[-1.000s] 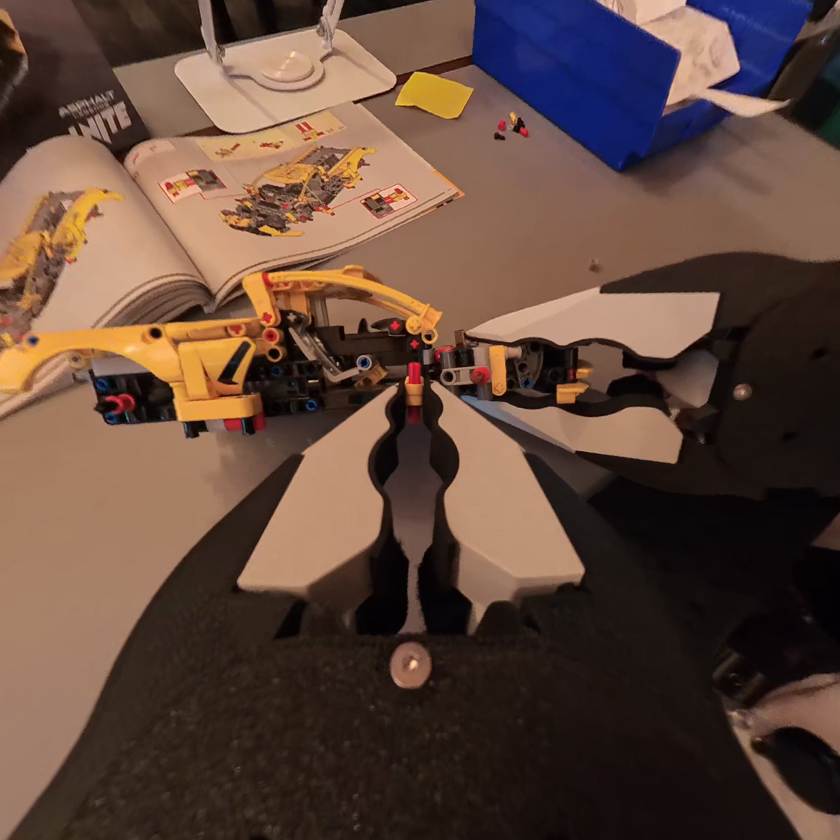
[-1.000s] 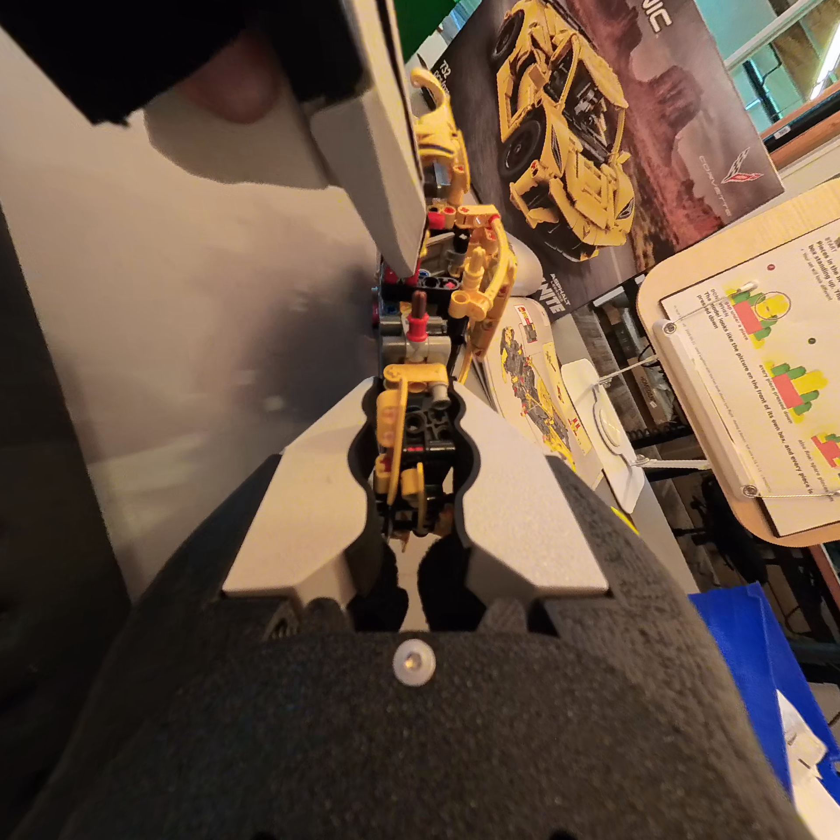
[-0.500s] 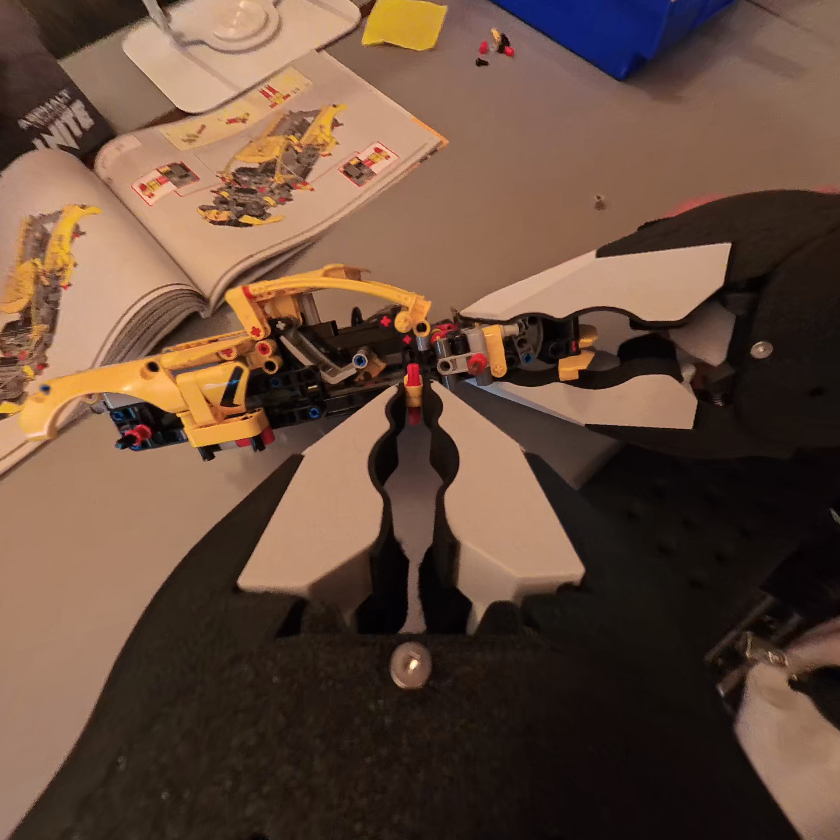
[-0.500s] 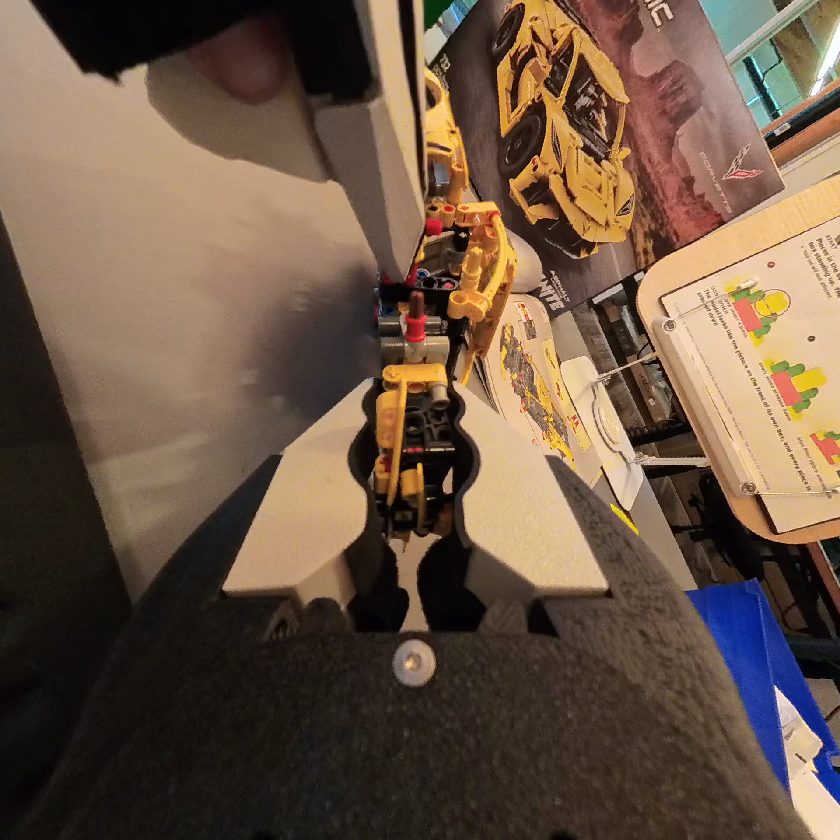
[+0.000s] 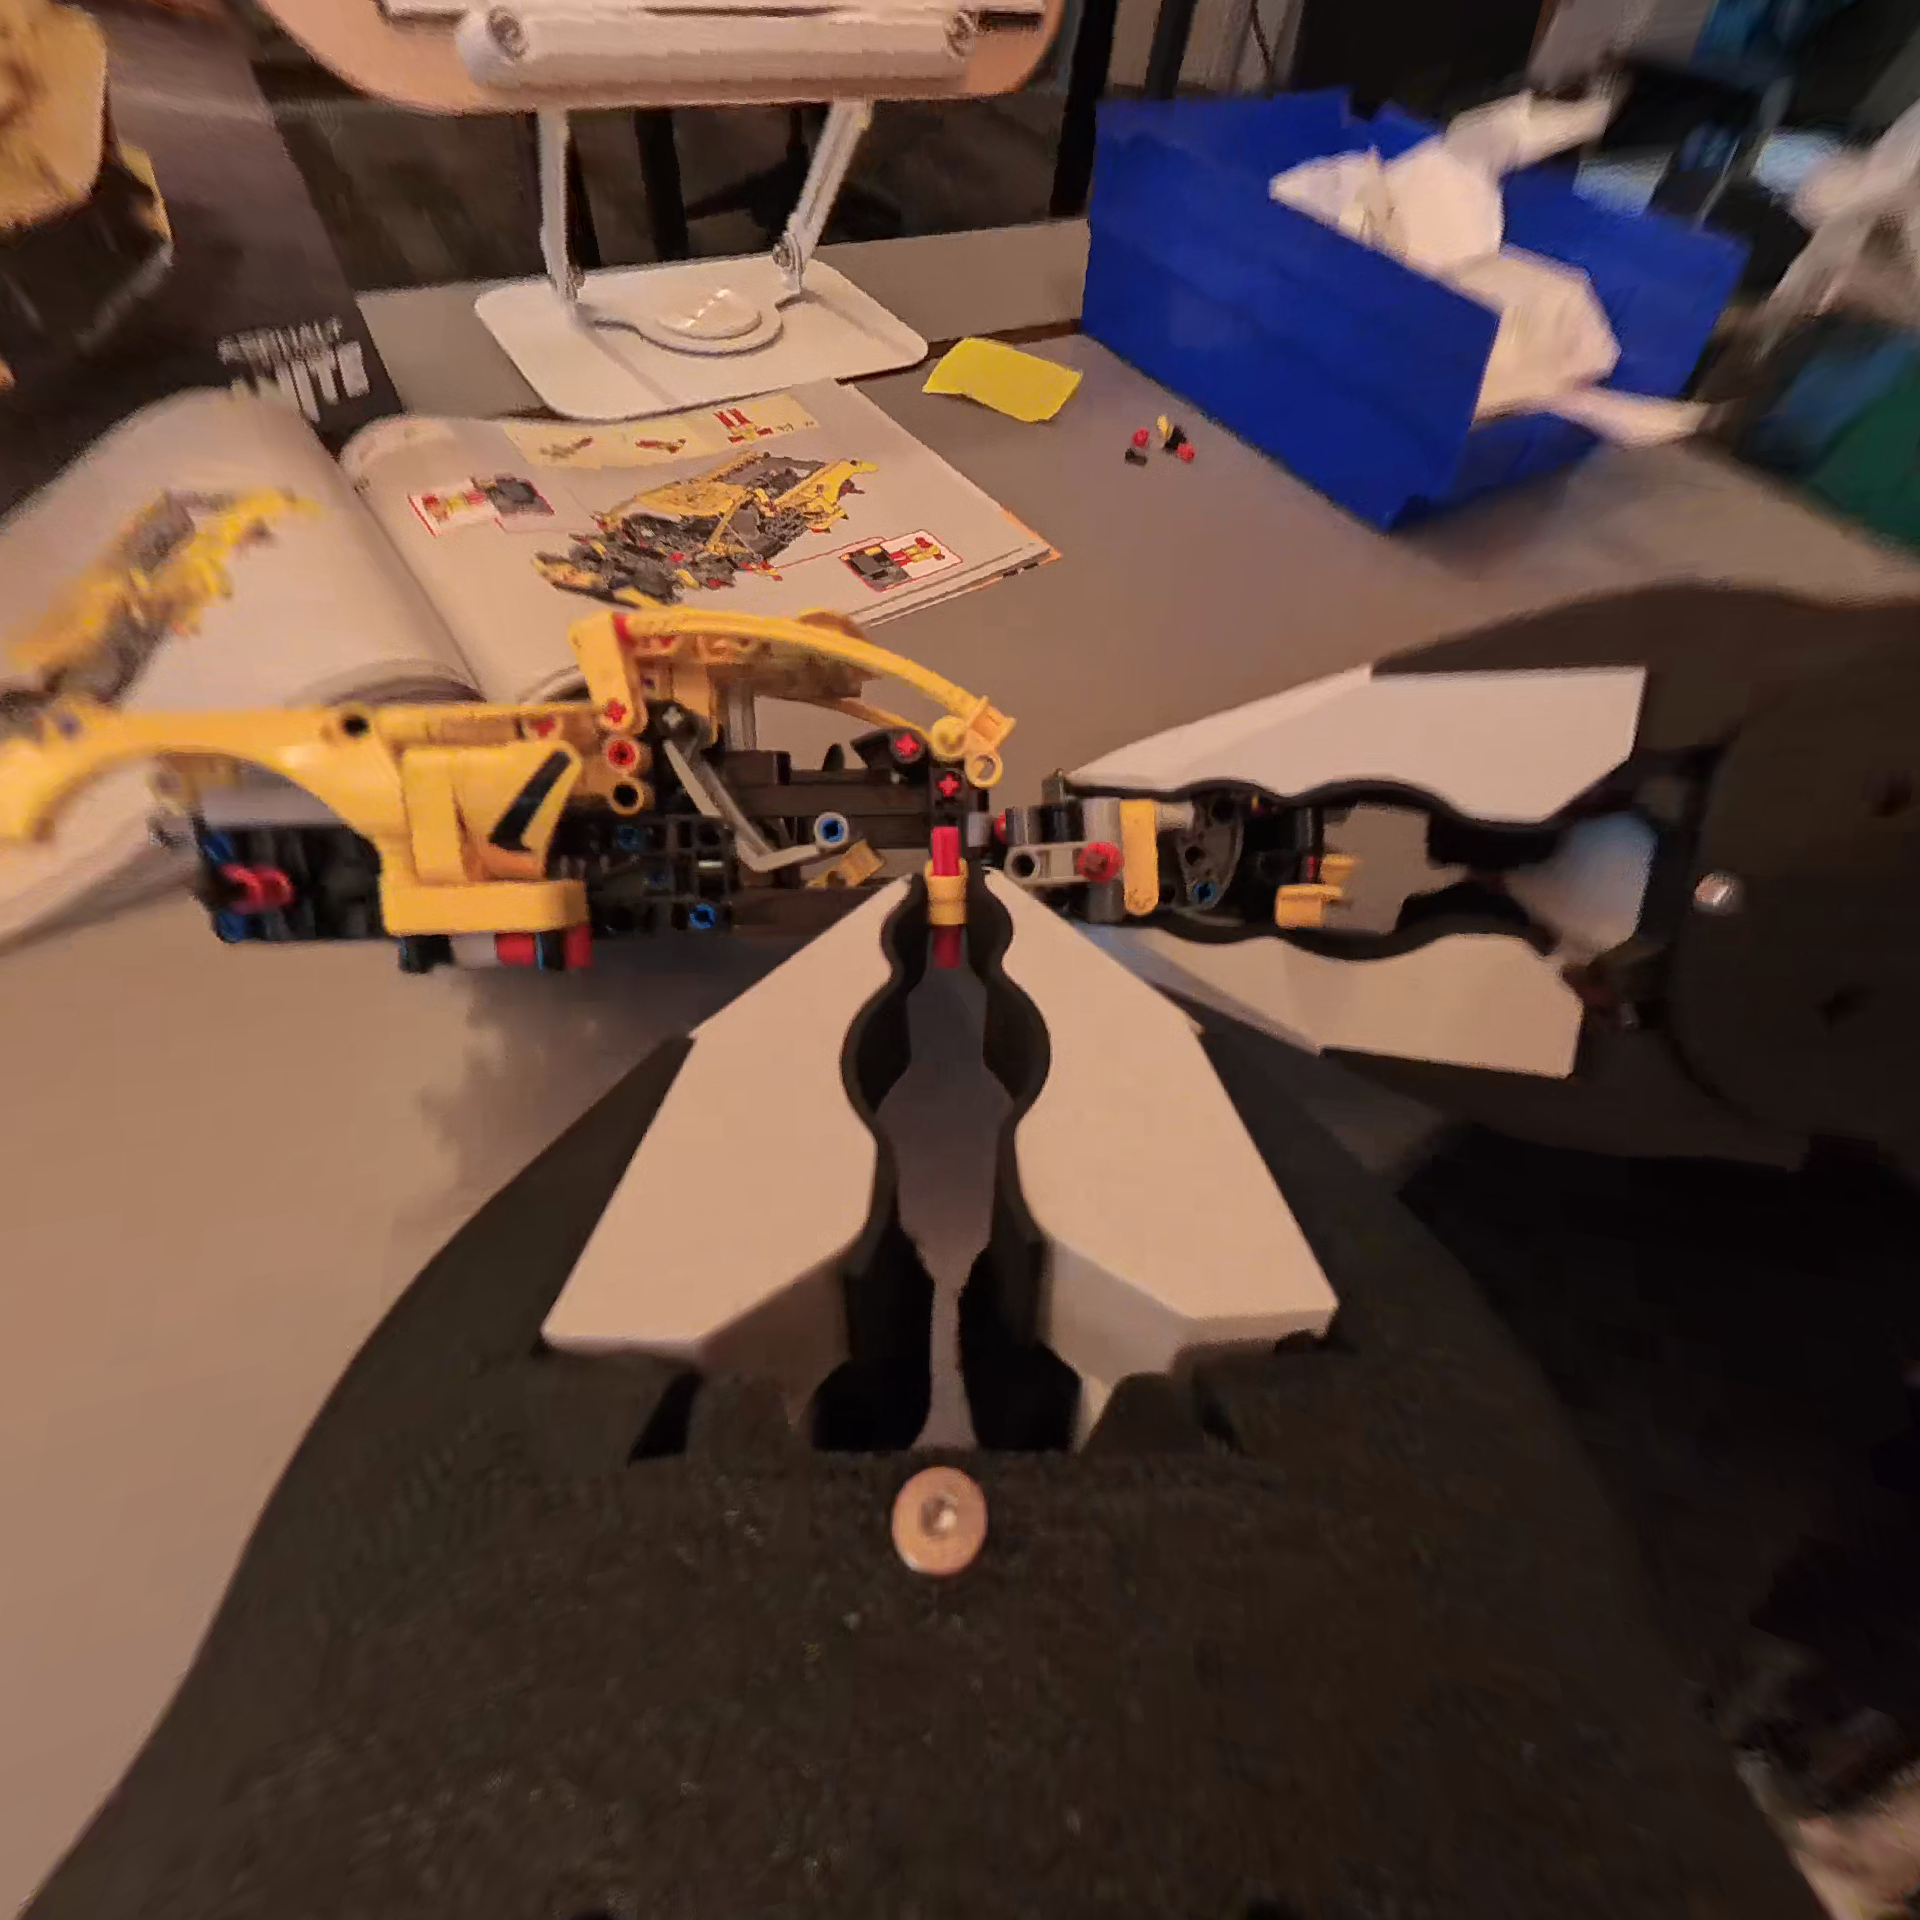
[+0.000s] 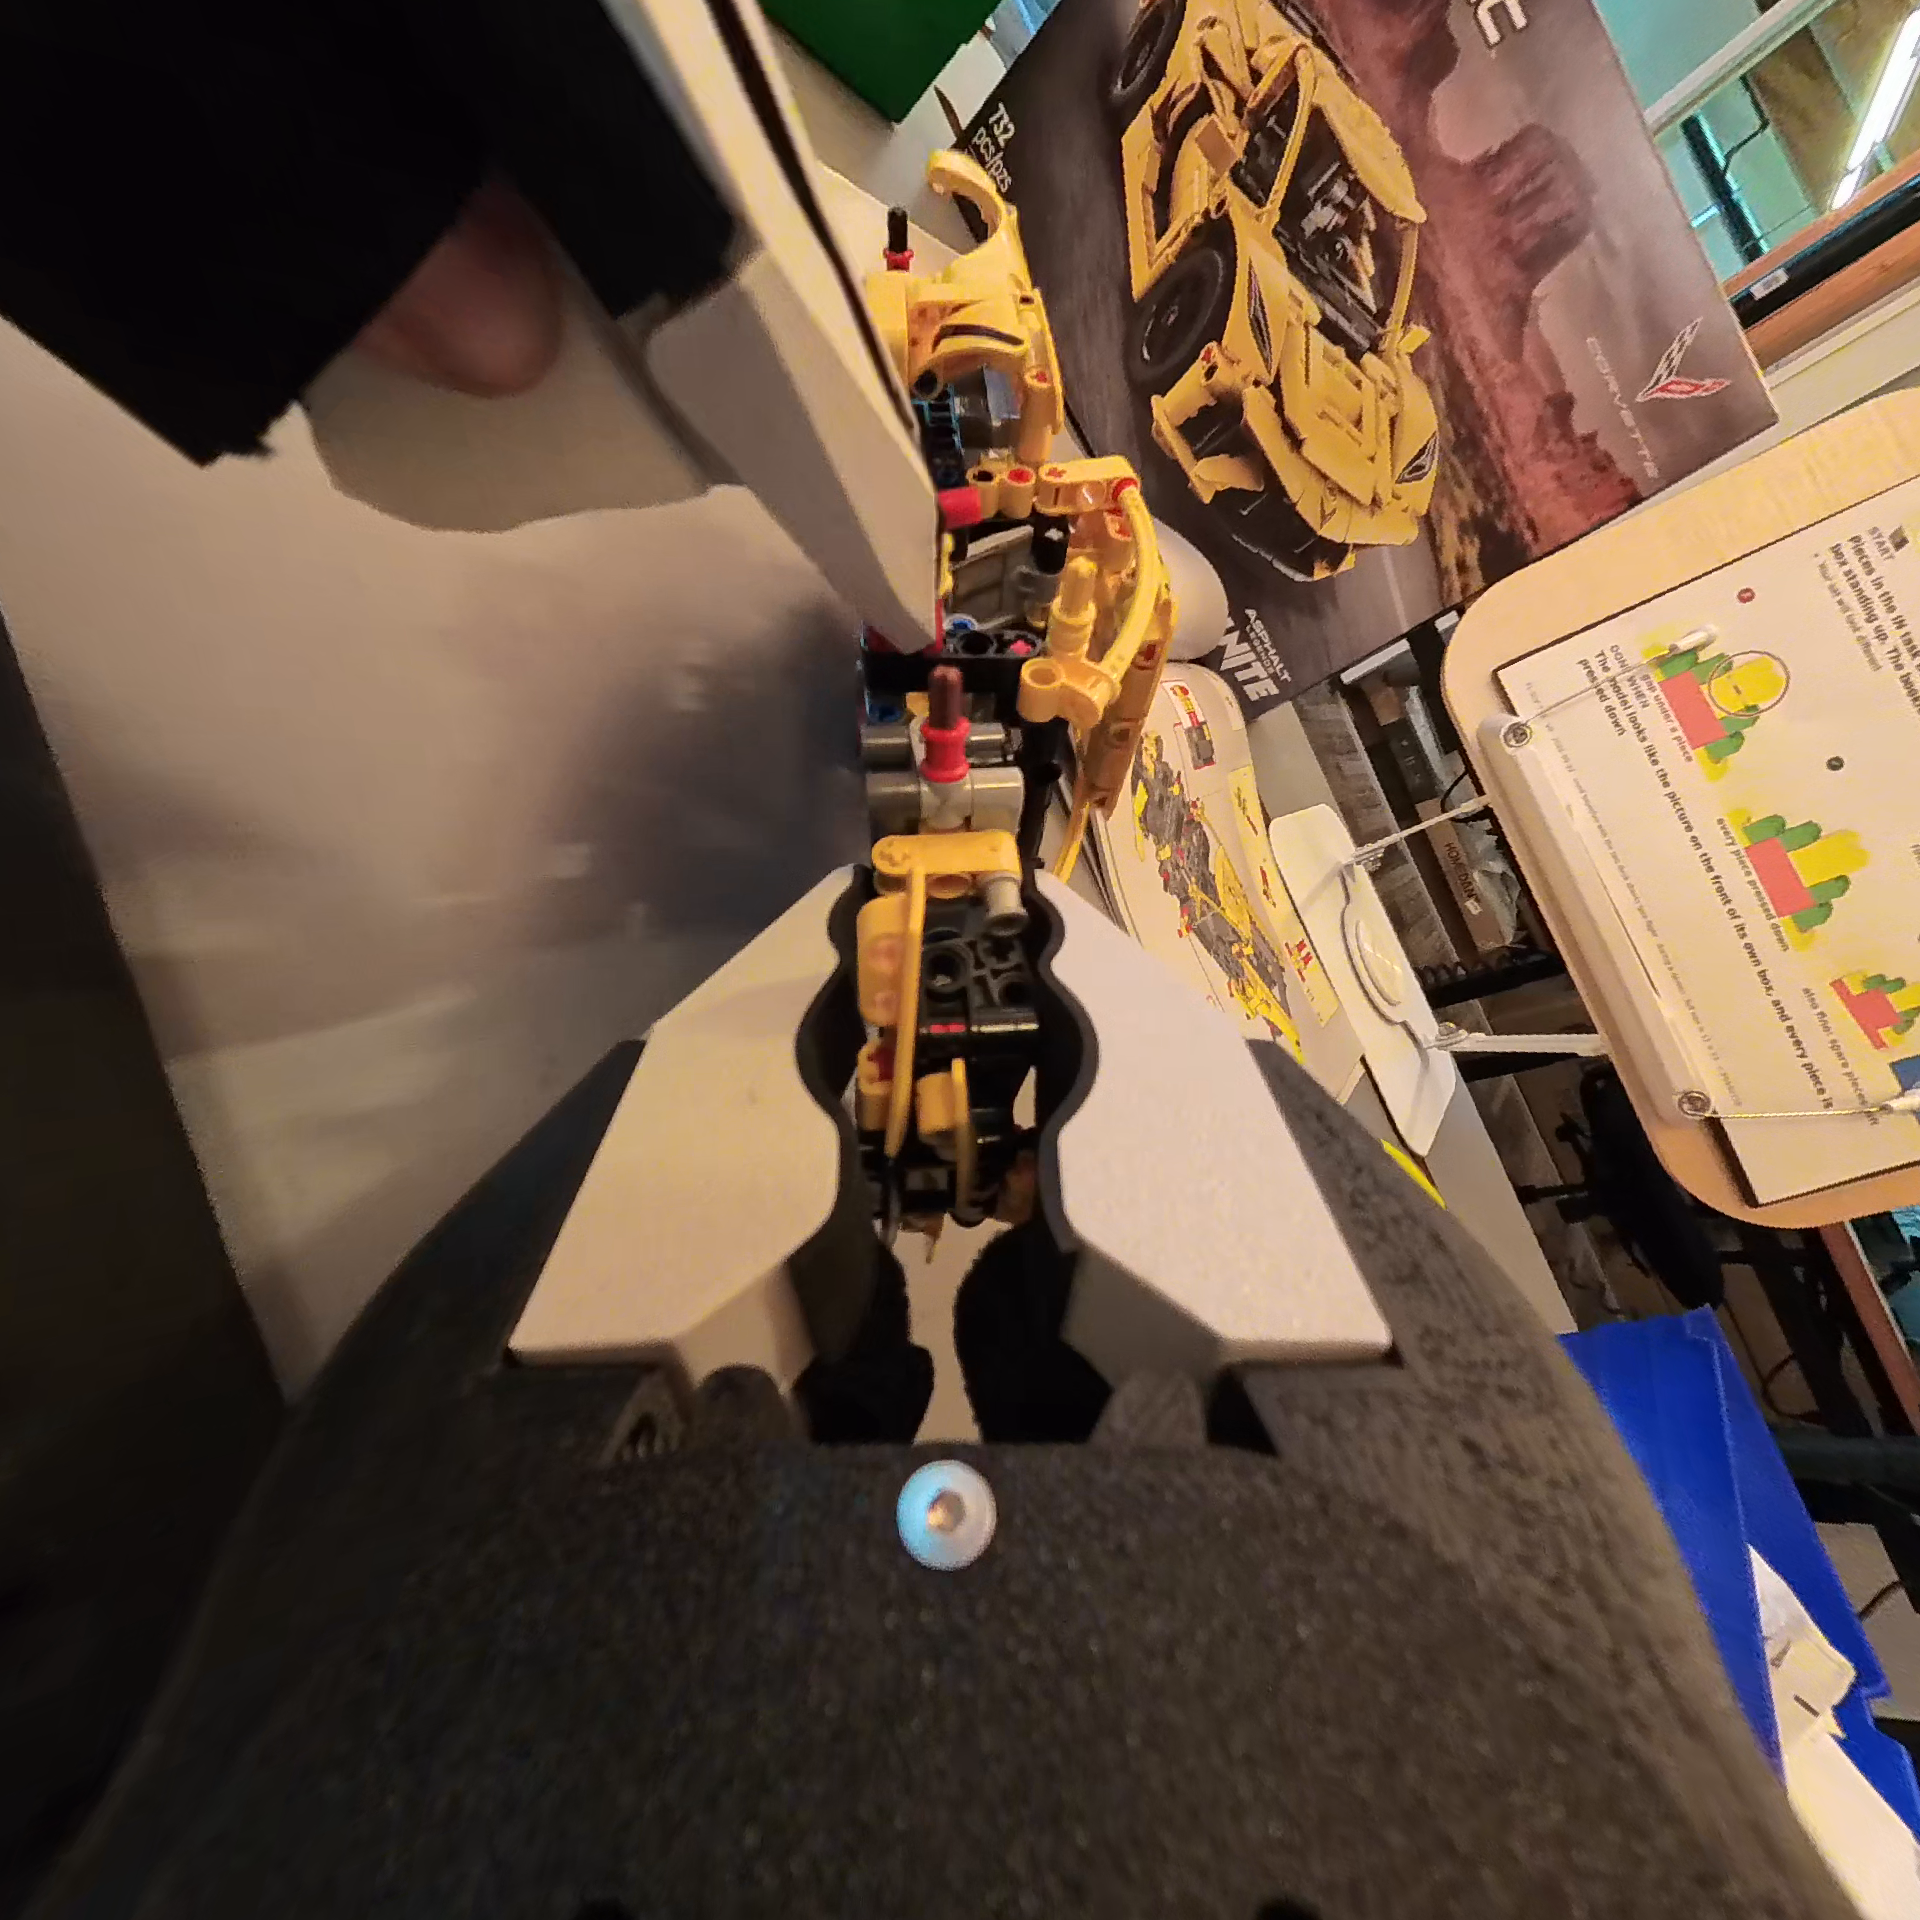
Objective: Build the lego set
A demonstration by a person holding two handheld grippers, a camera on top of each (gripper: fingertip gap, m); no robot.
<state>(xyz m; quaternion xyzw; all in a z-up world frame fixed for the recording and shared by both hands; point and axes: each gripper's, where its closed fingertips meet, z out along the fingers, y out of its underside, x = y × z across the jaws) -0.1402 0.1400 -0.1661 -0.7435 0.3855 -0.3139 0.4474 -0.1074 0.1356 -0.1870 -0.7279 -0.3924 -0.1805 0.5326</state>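
The partly built yellow and black lego car (image 5: 468,810) is held level above the grey table (image 5: 260,1195). My right gripper (image 5: 1081,857) comes in from the right and is shut on the car's right end. In the right wrist view the right gripper (image 6: 945,883) clamps that black and yellow end (image 6: 966,997). My left gripper (image 5: 945,909) is shut on a small yellow piece with a red axle (image 5: 945,894), and the axle's tip is against the car's underside near the middle. The left gripper's finger (image 6: 831,436) hides this piece in the right wrist view.
An open instruction booklet (image 5: 675,509) lies behind the car. A white stand base (image 5: 707,332), a yellow paper scrap (image 5: 997,379), a few tiny loose pieces (image 5: 1158,442) and a blue bin (image 5: 1299,312) sit farther back. The set's box (image 6: 1403,260) and a wooden board (image 6: 1538,644) stand beyond. One gripper's finger ends stand about 4 cm off the other's.
The left wrist view dipped down towards the table, then tilted back up to show the bin and stand. Both grippers keep their holds, and the small piece stays against the car.
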